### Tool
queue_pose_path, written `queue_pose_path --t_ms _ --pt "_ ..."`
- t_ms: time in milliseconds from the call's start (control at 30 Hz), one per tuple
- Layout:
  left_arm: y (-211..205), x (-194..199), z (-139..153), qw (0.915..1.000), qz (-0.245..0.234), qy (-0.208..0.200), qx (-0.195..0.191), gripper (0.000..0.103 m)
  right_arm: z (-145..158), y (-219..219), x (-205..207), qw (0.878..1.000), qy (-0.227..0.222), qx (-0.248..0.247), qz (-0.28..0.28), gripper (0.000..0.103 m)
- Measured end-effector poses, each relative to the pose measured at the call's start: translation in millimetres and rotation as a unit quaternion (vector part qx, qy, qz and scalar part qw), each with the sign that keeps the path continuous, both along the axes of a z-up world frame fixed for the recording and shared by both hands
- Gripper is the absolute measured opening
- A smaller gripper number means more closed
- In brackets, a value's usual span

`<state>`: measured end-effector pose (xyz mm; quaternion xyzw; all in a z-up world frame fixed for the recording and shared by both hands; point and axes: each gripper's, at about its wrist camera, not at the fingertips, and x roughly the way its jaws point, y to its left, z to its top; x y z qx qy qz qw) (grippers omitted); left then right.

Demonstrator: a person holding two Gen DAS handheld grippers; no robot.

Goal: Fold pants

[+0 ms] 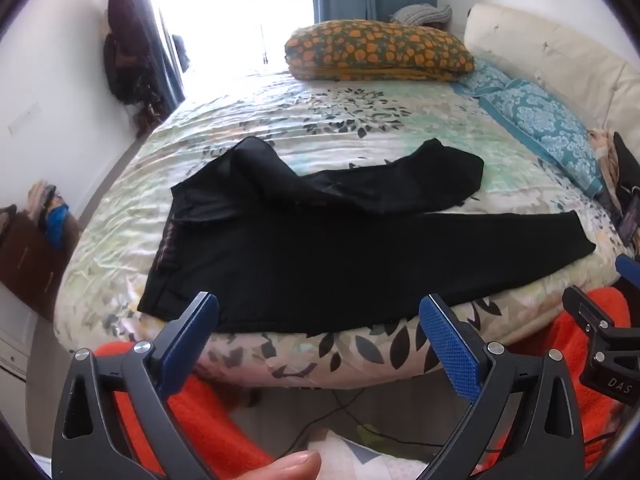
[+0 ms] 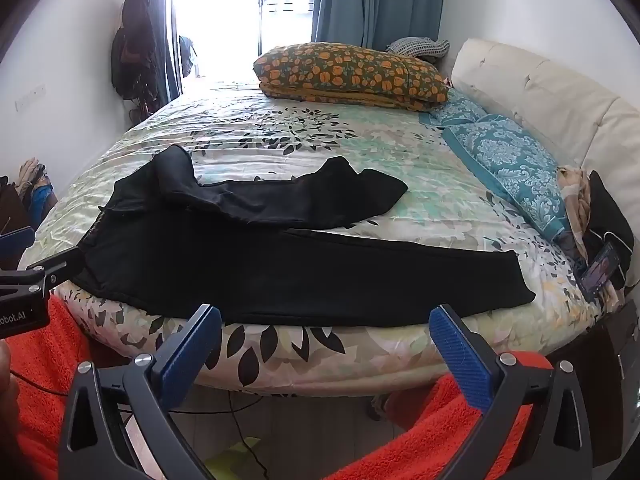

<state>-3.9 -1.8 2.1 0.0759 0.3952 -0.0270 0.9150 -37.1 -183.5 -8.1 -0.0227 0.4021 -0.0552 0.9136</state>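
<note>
both tools, left tool (image 1: 319, 338) and right tool (image 2: 325, 344), hang spread wide, empty. the pants (image 1: 304, 252) lie near the bed (image 1: 280, 356) edge. a careless tug could slide them off.

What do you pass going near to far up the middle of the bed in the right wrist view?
right gripper → black pants → leaf-print bedspread → orange floral pillow → blue curtain

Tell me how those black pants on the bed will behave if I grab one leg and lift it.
The black pants will probably go floppy and drape: the far leg already lies rumpled and folded on itself. They look thin, so likely light. The bedspread looks shiny, so the fabric may slide when tugged.
</note>
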Motion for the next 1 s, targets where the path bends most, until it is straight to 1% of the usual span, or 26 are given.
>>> queue_pose_path --t_ms 67,100,133,200,300,533,800,1000 --pt "-3 -6 3 0.9999 -0.003 -0.009 -0.008 0.101 0 1 0 1.000 0.001 0.002 0.003 0.103" --pt "-6 -6 -4 1.0000 -0.001 0.000 -0.009 0.101 0 2 0 1.000 0.000 0.001 0.005 0.103" --pt "-6 -7 -3 0.9998 -0.002 0.003 -0.018 0.101 2 1 -2 1.000 -0.002 0.000 0.007 0.103" --pt "7 2 -2 0.9991 0.002 0.017 -0.038 0.101 2 3 -2 1.000 -0.002 -0.004 0.009 0.103" --pt "6 2 -6 0.9994 -0.001 0.021 -0.028 0.101 4 4 0 1.000 0.000 -0.007 0.013 0.103" --pt "7 5 -15 0.9979 -0.006 0.054 -0.035 0.101 -3 6 -1 1.000 0.002 -0.005 0.014 0.103" --pt "0 2 -14 0.9981 -0.017 0.050 -0.031 0.101 -3 13 1 1.000 0.005 -0.011 0.028 0.103" --pt "1 4 -16 0.9974 -0.018 0.060 -0.037 0.101 -6 12 3 0.999 0.011 -0.009 0.028 0.103"
